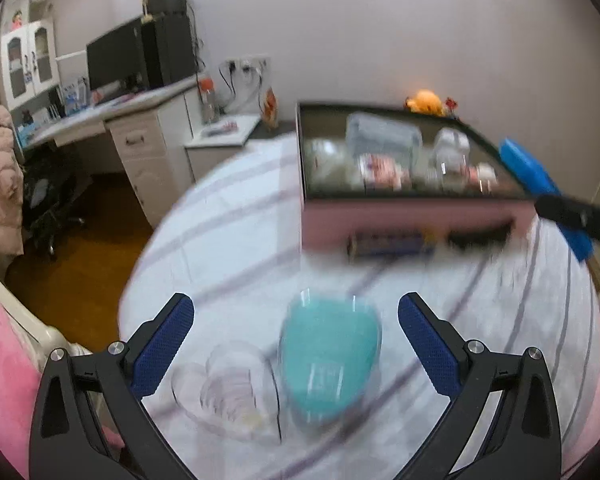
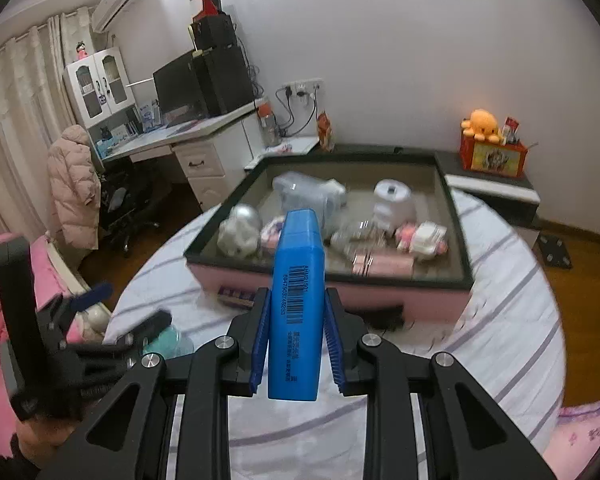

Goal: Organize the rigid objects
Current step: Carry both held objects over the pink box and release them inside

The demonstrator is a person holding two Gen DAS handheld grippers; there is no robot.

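My right gripper [image 2: 296, 320] is shut on a blue plastic box [image 2: 298, 280] with a barcode and holds it above the bed in front of the pink storage box [image 2: 340, 292]; the box also shows in the left wrist view [image 1: 528, 168]. The storage box holds several items: clear containers, a white roll [image 2: 394, 200], a silver ball [image 2: 240, 230]. My left gripper [image 1: 296, 332] is open above a teal cup [image 1: 328, 360], which lies between its fingers. A clear heart-shaped dish [image 1: 228, 392] lies left of the cup.
The striped bed sheet [image 2: 500, 300] carries everything. A dark flat object [image 1: 388, 242] lies against the storage box front [image 1: 400, 220]. A desk with a monitor [image 2: 180, 84], a chair with a pink coat [image 2: 74, 192] and a nightstand with an orange toy [image 2: 484, 122] stand beyond.
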